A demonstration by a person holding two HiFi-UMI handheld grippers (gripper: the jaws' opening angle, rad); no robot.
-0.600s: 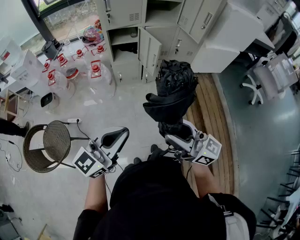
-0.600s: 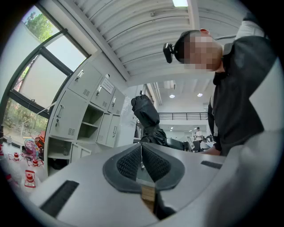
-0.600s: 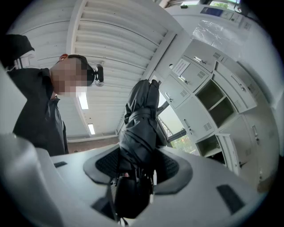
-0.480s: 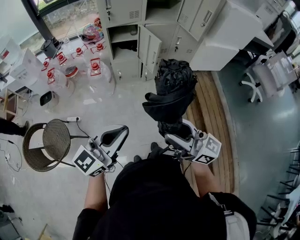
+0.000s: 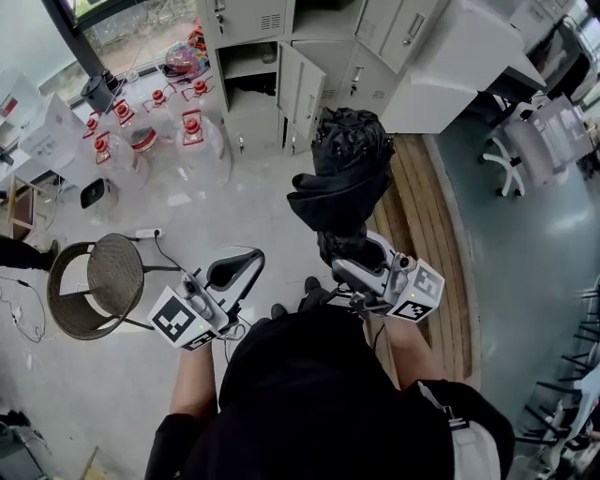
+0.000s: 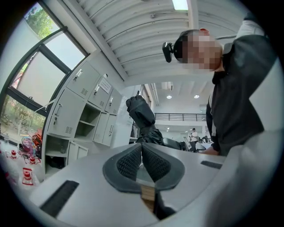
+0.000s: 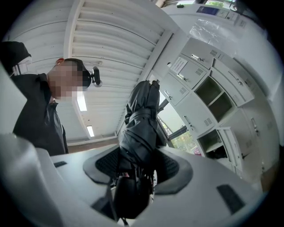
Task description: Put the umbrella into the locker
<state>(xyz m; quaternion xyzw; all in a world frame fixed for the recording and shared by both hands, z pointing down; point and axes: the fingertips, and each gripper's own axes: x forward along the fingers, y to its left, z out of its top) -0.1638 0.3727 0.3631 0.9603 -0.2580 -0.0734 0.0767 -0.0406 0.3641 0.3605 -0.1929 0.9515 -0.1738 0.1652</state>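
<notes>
Claws in both hands, a person stands on a pale floor facing a bank of grey lockers (image 5: 246,28). The right claw (image 7: 137,165) is clamped on a folded black umbrella (image 5: 342,173), its ribbed pads pressing both sides of the strapped bundle. The umbrella's rounded handle sits just behind the pads, toward the claw's body. The bunched canopy juts forward out of the claw toward the lockers, held in the air and well short of them.

The left claw (image 6: 142,150) is closed on nothing, its two pads meeting at the tips. It is held at the person's left side, apart from the umbrella.

Among the lockers, one lower compartment (image 5: 249,98) stands open with its door (image 5: 302,94) swung outward. Clear water jugs with red caps (image 5: 192,141) cluster on the floor to the left of the lockers. A round wicker chair (image 5: 94,281) stands near the left claw, and a strip of wooden planking (image 5: 417,216) runs along the floor to the right, below the umbrella.
</notes>
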